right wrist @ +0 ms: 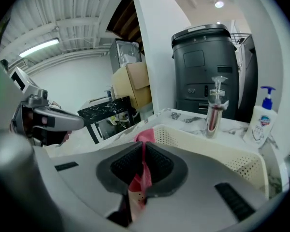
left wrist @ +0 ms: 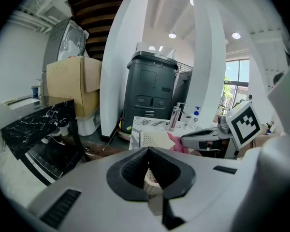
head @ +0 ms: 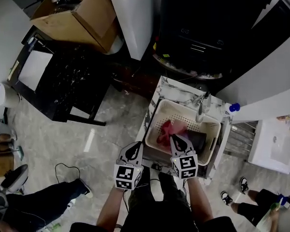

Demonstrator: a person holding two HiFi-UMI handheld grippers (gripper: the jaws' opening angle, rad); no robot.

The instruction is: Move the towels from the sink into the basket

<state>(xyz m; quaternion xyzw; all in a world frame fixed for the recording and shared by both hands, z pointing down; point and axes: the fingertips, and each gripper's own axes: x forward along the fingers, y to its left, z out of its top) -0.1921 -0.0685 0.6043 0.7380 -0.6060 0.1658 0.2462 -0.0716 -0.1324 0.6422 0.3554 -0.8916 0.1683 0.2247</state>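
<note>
Basket (head: 157, 120) sits on the counter (head: 176, 96), lower middle of the head view, with a pink towel (head: 165, 129) in it. The right gripper (head: 176, 139) is over it. The left gripper (head: 135, 148) hangs left of the basket. Left gripper view: jaws a little apart, holding nothing. Right gripper view: jaws squeeze the pink towel.

a tall bright window (left wrist: 238, 79) at the right of the left gripper view is washed out with daylight, and two small round recessed ceiling lights (left wrist: 172, 35) add glare. a long fluorescent tube (right wrist: 38, 48) glows in the right gripper view. both gripper views bend strongly, with black corners and a bowed white column (left wrist: 117, 81). close to the lens the pink cloth towel (right wrist: 137, 185) is out of focus. the head view is dimmer: its tall black plastic cabinet (head: 203, 18) is nearly featureless, while the pale marbled floor (head: 63, 139) is evenly lit.
</note>
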